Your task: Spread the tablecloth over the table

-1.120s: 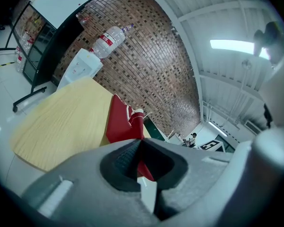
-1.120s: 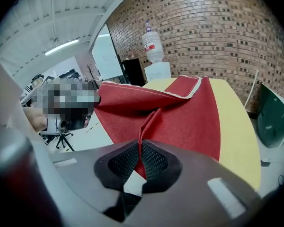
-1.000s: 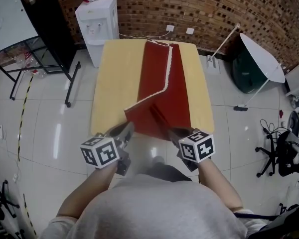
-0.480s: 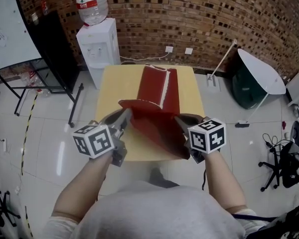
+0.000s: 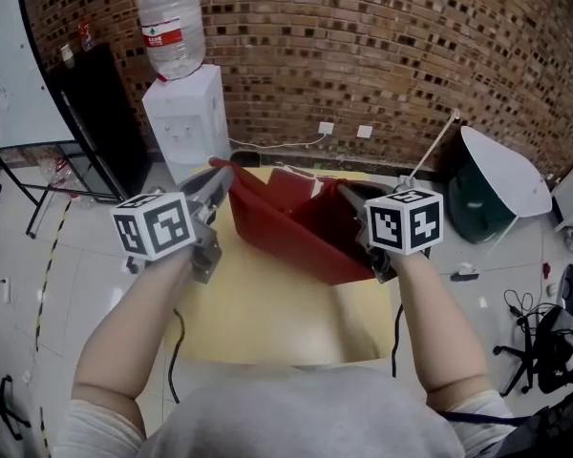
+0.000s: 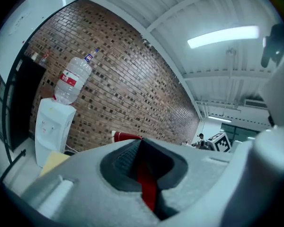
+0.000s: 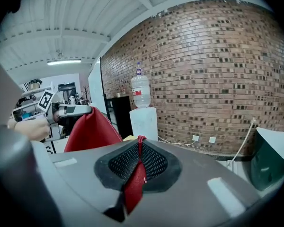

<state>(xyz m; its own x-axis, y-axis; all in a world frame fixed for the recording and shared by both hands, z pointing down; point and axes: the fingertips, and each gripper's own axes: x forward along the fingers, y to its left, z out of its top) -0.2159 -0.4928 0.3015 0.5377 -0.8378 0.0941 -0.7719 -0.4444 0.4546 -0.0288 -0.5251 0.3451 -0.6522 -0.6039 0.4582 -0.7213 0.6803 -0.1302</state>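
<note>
- The red tablecloth (image 5: pixel 301 225) is lifted over the far half of the table, strung between the two grippers and sagging in a deep fold between them.
- The left gripper (image 5: pixel 220 176) has one upper corner. In the left gripper view its jaws are closed together on a thin strip of red cloth.
- The right gripper (image 5: pixel 350 195) has the opposite edge. In the right gripper view its jaws are likewise pinched tight on a red fold that runs down between the dark pads (image 7: pixel 154 162).
- From the right gripper view the cloth rises as a red peak towards the left gripper.
- Whether the lowest fold touches the tabletop cannot be told.
- The cloth is plain deep red, creased and doubled over itself, with a thin pale trim along its far edge.
- The table (image 5: pixel 267 308) is a light yellow wood rectangle, its near half bare.
- Behind the table stands a white water dispenser (image 5: pixel 187 114) with a clear bottle (image 5: pixel 172 25) on top, against a brick wall (image 5: pixel 411 46).
- A black cabinet (image 5: pixel 94 113) stands left of the dispenser.
- A white round panel (image 5: pixel 504 172) leans at the right.
- The floor (image 5: pixel 57 284) is pale glossy tile.
</note>
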